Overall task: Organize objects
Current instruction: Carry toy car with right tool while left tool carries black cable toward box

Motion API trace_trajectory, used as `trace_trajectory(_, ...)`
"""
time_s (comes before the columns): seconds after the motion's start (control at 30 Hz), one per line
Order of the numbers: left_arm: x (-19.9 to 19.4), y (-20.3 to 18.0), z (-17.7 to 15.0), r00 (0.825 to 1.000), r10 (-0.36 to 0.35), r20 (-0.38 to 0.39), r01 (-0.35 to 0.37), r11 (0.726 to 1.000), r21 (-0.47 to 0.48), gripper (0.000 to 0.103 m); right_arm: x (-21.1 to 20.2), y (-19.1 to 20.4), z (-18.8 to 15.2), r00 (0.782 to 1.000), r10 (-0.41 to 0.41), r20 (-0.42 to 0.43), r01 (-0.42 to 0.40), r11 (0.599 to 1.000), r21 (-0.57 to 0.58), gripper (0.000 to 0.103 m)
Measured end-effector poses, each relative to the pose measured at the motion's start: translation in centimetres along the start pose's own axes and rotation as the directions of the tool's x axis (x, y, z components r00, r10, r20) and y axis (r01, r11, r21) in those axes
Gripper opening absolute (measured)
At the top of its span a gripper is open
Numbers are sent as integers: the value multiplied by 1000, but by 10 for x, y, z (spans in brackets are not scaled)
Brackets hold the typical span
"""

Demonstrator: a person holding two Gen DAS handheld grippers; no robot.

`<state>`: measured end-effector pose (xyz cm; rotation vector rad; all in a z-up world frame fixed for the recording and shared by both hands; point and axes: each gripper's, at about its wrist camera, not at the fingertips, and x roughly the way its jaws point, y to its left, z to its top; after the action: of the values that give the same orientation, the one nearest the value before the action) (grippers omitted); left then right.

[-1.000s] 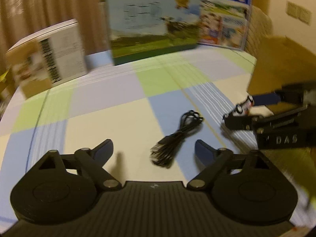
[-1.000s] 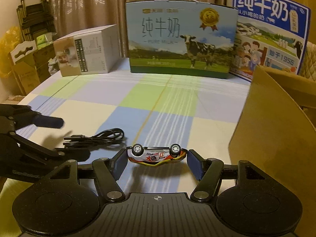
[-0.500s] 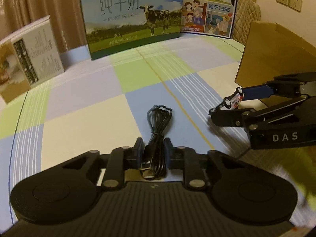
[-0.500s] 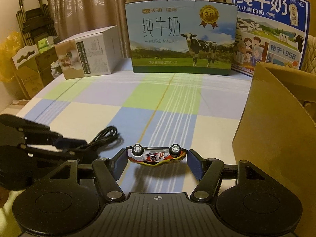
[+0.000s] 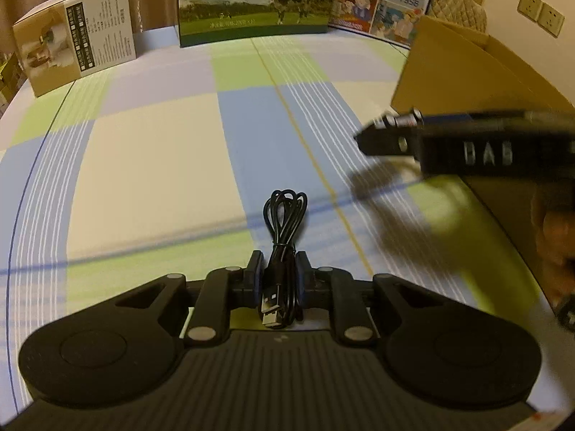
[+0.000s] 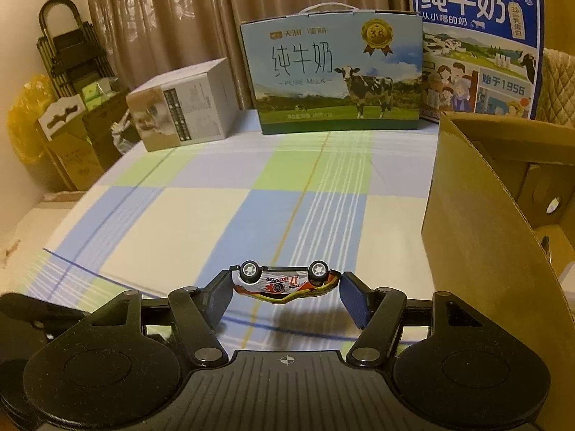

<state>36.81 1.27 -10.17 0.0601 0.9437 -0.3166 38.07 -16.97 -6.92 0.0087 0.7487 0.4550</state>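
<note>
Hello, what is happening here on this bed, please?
A person is tidying things with a gripper in each hand. The left gripper is closing on a coiled black cable. The right gripper holds a toy car, upside down, above the checked sheet, beside an open cardboard box.

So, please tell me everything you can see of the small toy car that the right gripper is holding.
The small white toy car looks like painted metal, with red, orange and yellow markings, a dark logo and the number 17 on its side. It is upside down: two black wheels with silver hubs point up. It hangs lengthwise between the blue pads of the right gripper, nose and tail against them, lifted above the checked cloth and beside the brown cardboard box.
</note>
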Motion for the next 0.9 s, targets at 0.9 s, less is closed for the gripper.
trace_trajectory(0.9,-10,-4,3,998,2,63,1,999,-39,11,-32,5,-2,999,-2,48,2,1000,-1,62)
